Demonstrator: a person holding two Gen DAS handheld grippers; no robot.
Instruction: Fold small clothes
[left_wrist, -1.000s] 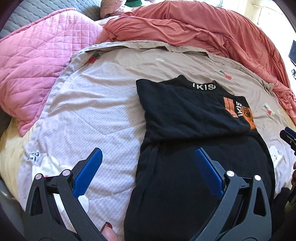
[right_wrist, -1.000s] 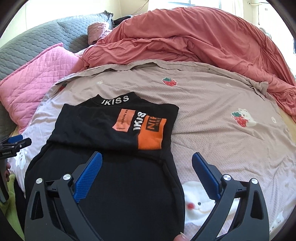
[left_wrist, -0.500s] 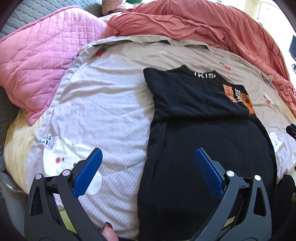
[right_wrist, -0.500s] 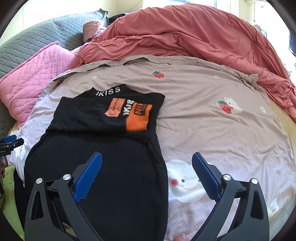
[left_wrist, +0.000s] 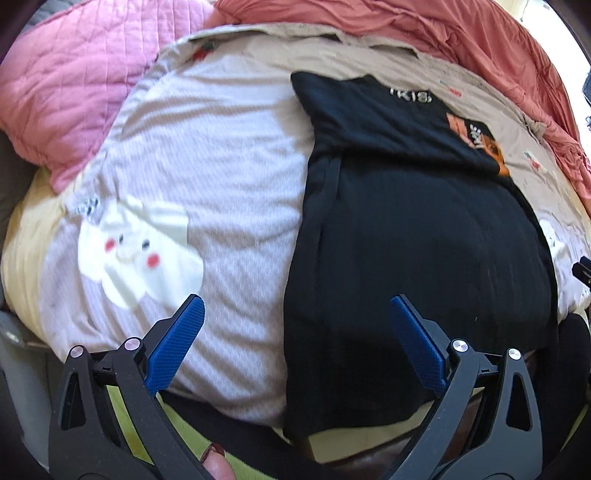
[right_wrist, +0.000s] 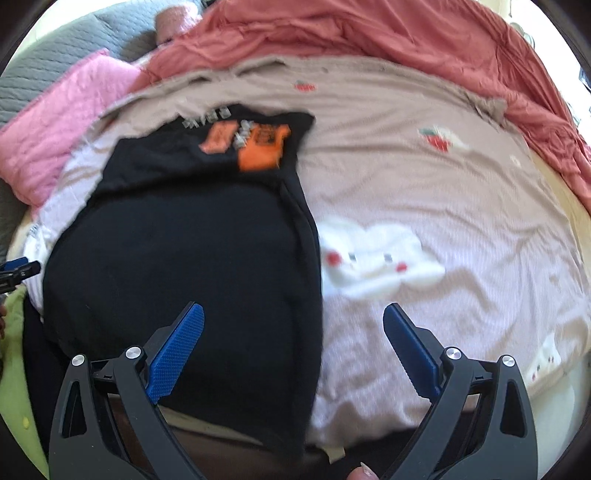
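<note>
A black garment (left_wrist: 413, 236) with an orange patch (left_wrist: 476, 140) and white collar lettering lies flat on the bed, its upper part folded down over the body. It also shows in the right wrist view (right_wrist: 184, 258). Its hem hangs over the near bed edge. My left gripper (left_wrist: 295, 306) is open and empty, above the garment's left hem edge. My right gripper (right_wrist: 293, 314) is open and empty, above the garment's right hem edge. The left gripper's tip shows at the left edge of the right wrist view (right_wrist: 18, 269).
The bed sheet (left_wrist: 207, 155) is pale with bunny and strawberry prints. A pink quilted pillow (left_wrist: 74, 74) lies at the far left, and a salmon duvet (right_wrist: 369, 33) is bunched along the far side. A green cloth (right_wrist: 14, 369) shows below the bed edge.
Both grippers have drawn back toward the near bed edge, so the garment's hem and the bed edge now show. Both stay open and empty.
</note>
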